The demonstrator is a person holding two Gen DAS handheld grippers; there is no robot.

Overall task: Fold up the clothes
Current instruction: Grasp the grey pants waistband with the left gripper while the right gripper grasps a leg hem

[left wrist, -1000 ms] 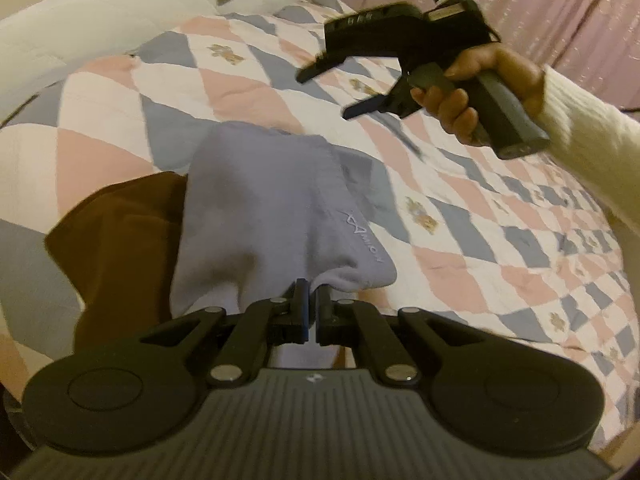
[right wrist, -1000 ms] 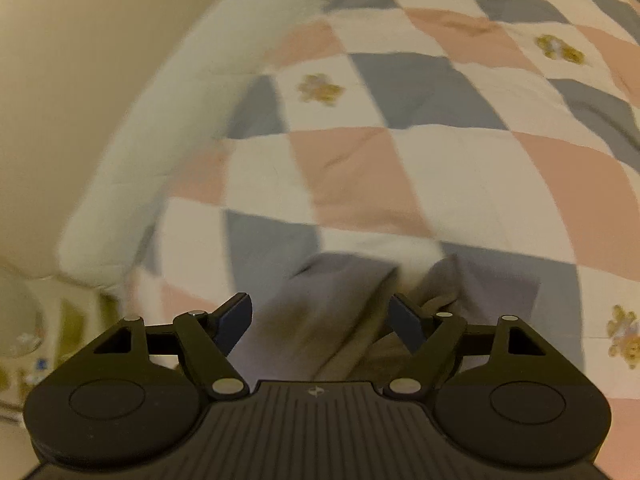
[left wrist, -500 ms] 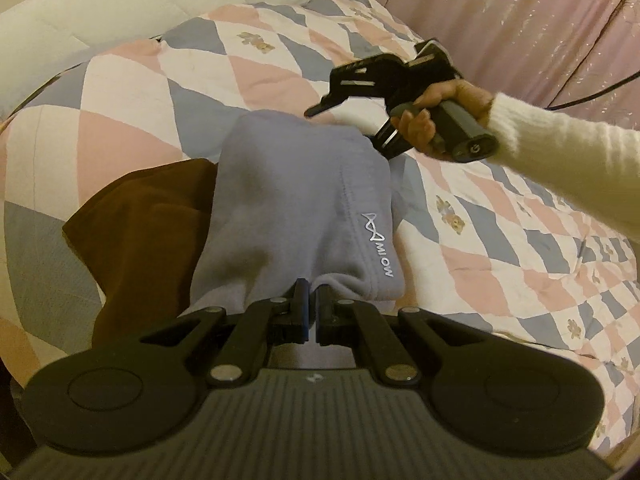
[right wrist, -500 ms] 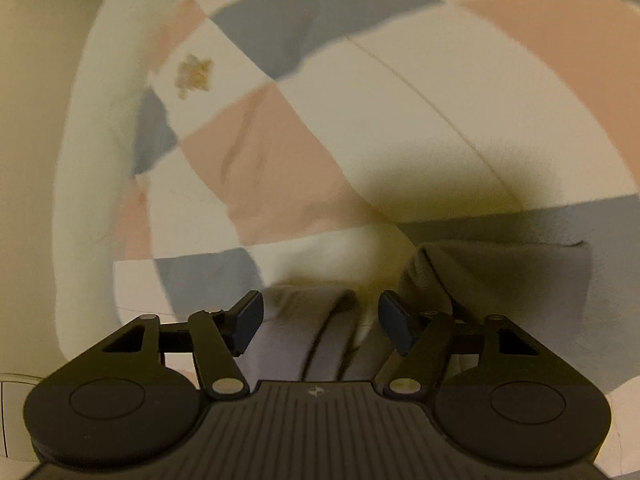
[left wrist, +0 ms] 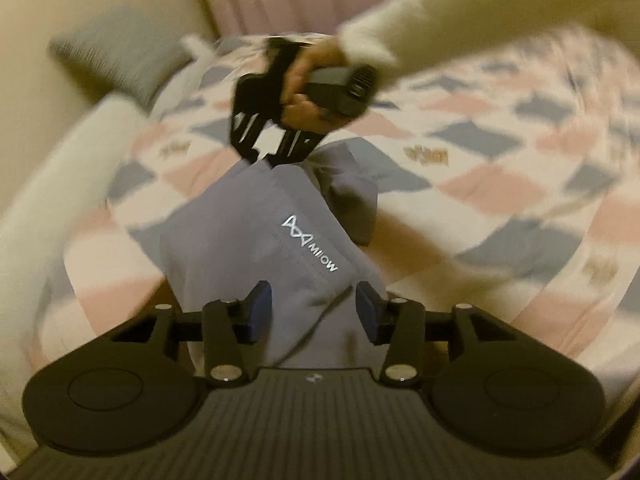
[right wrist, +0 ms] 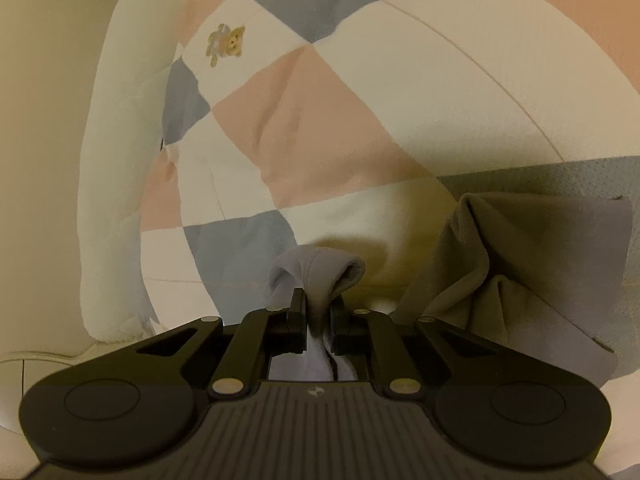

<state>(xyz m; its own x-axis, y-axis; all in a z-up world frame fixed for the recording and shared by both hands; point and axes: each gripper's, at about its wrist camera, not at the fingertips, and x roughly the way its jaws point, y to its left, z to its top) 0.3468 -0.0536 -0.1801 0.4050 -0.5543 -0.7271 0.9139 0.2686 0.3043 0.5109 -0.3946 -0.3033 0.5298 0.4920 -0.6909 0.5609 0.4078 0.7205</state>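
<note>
We see the grey garment (left wrist: pixel 256 240) stretched lengthwise over the bed (left wrist: pixel 500 184) between our grippers: the right gripper (right wrist: pixel 318 314) has its jaws clenched on the far end, while the left gripper (left wrist: pixel 312 312) stands released astride the near end.

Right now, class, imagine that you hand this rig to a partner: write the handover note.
Left gripper: jaws open, grey garment lies between them, not pinched.
Right gripper: jaws shut on a bunched edge of the grey garment at its far end.
The garment lies on the checked quilt, logo up.
Done: far edge gripped by the right gripper.
Left: the fold itself; the garment is creased and not yet a neat stack.
</note>
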